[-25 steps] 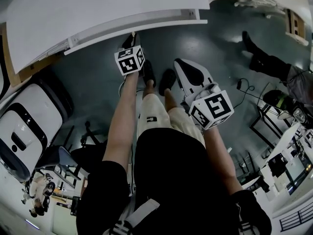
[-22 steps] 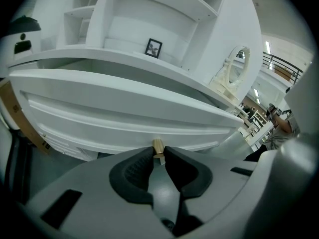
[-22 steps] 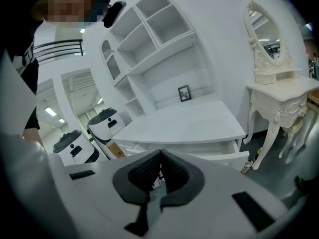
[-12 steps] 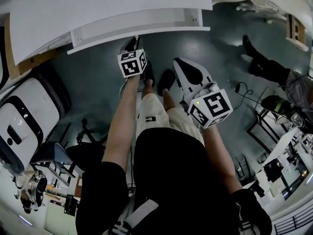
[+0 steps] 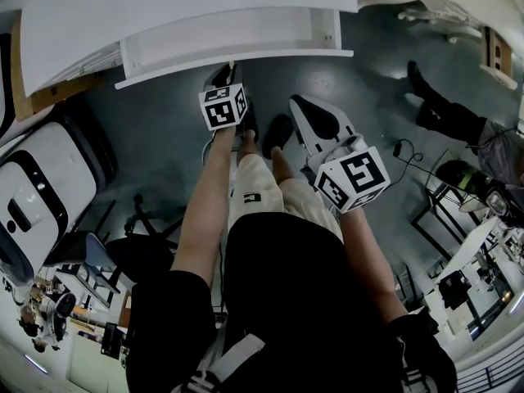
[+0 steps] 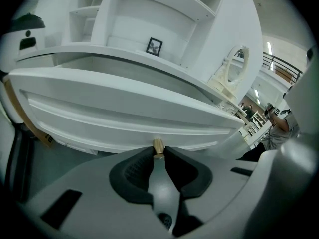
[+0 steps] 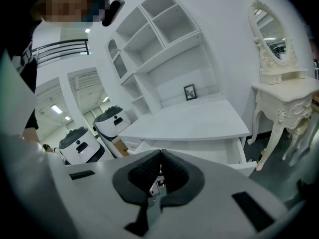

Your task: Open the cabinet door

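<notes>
A white drawer (image 5: 237, 43) stands partly pulled out from under the white desktop (image 5: 164, 6). Its front panel (image 6: 124, 118) carries a small brass knob (image 6: 158, 146). My left gripper (image 6: 158, 152) is shut on that knob, the two dark pads pinching it from either side. In the head view the left gripper (image 5: 228, 72) reaches down to the drawer's front edge, its marker cube just behind. My right gripper (image 5: 299, 105) hangs off to the right, above the floor. Its pads (image 7: 149, 171) meet with nothing between them, so the right gripper (image 7: 160, 167) is shut and empty.
White shelving with a small picture frame (image 6: 154, 46) rises behind the desk. Two white and black machines (image 5: 41, 195) stand at the left. An ornate white dressing table (image 7: 281, 98) with a mirror is at the right. Another person's leg (image 5: 446, 109) is on the floor at the right.
The drawer has slid further out from under the desktop, showing more of its inside. My left gripper came back with the knob. The right gripper has hardly moved.
</notes>
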Motion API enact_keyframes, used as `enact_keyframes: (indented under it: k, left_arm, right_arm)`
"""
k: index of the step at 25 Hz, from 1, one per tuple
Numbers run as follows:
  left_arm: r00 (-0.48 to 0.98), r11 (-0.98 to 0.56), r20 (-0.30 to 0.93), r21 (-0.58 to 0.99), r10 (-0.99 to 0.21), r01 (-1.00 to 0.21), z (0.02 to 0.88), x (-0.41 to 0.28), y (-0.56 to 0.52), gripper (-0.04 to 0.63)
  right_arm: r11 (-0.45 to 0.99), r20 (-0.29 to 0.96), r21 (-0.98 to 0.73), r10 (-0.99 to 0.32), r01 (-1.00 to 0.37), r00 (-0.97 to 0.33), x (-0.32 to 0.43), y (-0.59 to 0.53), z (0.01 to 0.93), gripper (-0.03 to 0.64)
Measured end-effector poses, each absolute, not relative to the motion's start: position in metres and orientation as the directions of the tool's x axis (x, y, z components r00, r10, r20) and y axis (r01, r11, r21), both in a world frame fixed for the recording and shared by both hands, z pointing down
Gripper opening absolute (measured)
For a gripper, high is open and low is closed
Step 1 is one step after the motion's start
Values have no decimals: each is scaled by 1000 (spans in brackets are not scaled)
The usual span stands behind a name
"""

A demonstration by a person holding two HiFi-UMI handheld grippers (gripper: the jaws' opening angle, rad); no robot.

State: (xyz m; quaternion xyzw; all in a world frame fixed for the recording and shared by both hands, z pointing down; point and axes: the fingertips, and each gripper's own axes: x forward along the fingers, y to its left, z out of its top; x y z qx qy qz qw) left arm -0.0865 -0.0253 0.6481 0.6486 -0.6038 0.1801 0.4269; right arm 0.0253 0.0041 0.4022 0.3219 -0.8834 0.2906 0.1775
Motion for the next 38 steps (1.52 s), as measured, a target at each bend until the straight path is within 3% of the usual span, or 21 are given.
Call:
enact_keyframes:
  k: [38]
  left_arm:
    - [185,134,757,338,-627,-931,650,-59,87,83]
  right_arm:
    - [681,482,-384,-429,-624,-764,59,81,389,18]
